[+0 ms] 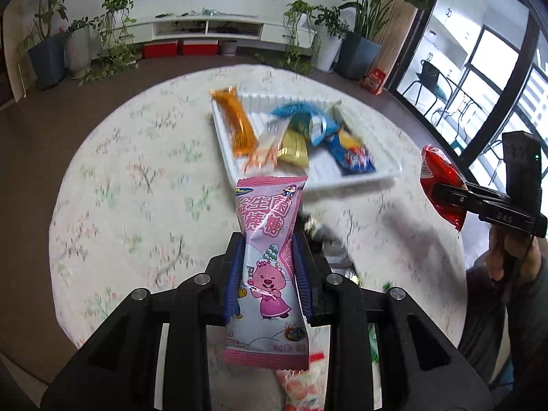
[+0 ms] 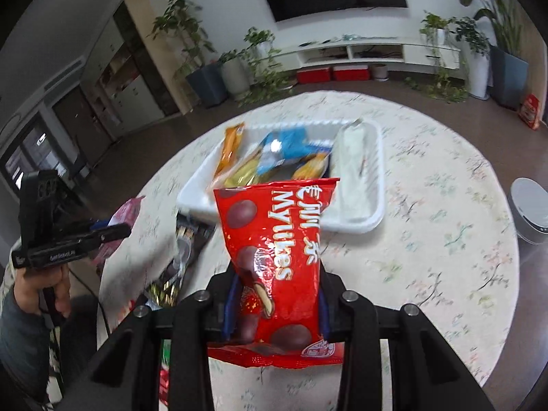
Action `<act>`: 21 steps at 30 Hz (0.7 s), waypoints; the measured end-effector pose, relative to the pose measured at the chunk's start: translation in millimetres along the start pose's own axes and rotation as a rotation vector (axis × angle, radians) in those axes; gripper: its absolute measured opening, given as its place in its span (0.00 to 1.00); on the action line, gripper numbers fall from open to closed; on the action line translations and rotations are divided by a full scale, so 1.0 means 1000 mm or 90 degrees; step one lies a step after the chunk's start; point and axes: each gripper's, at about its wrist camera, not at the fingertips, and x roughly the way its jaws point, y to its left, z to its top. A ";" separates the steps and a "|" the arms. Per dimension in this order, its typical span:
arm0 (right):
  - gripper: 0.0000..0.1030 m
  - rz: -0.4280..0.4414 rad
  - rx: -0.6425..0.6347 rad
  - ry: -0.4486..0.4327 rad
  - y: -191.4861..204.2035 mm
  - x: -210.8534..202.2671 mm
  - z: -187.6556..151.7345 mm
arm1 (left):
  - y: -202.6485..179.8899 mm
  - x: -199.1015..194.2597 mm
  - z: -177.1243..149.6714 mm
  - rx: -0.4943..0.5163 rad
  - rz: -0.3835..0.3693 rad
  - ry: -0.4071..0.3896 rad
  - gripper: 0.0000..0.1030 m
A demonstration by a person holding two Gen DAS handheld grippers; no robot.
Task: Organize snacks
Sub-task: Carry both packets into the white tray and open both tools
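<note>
Both grippers are loaded and held above the round table (image 1: 102, 178), so the step in hand appears to be the carry phase: two snacks lifted and being brought toward the white tray (image 1: 363, 171).

The left gripper (image 1: 269, 274) is clamped on the pink lollipop packet (image 1: 269, 257). The blue fingertips (image 1: 234, 281) press the packet at its waist; its top edge points toward the near edge of the tray, and its lower end hangs below the jaws.

The right gripper (image 2: 275, 304) is clamped on the red Mylikes bag (image 2: 274, 263), gripped in its lower half, with the upper end of the bag overlapping the near rim of the tray in the right wrist view. In the left wrist view this bag appears to the right of the tray, off the table surface.

The tray sits at the far middle of the table. It already holds an orange packet (image 1: 236, 123) at its left side, a yellow packet (image 1: 291, 147) and blue packets (image 1: 304, 120) in the middle. Its right portion is bare.

More snacks lie on the table near the tray's near-left corner, including a dark packet (image 2: 178, 263).

The next move calls for advancing each gripper over the tray, lowering, and releasing. The bare right portion suits the red bag; the pink packet needs a gap near the front. Motion blur hides fine detail in the tray.
</note>
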 end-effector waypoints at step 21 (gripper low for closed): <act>0.37 -0.076 0.045 0.016 0.005 0.091 0.118 | -0.007 0.129 0.135 0.026 0.010 -0.002 0.26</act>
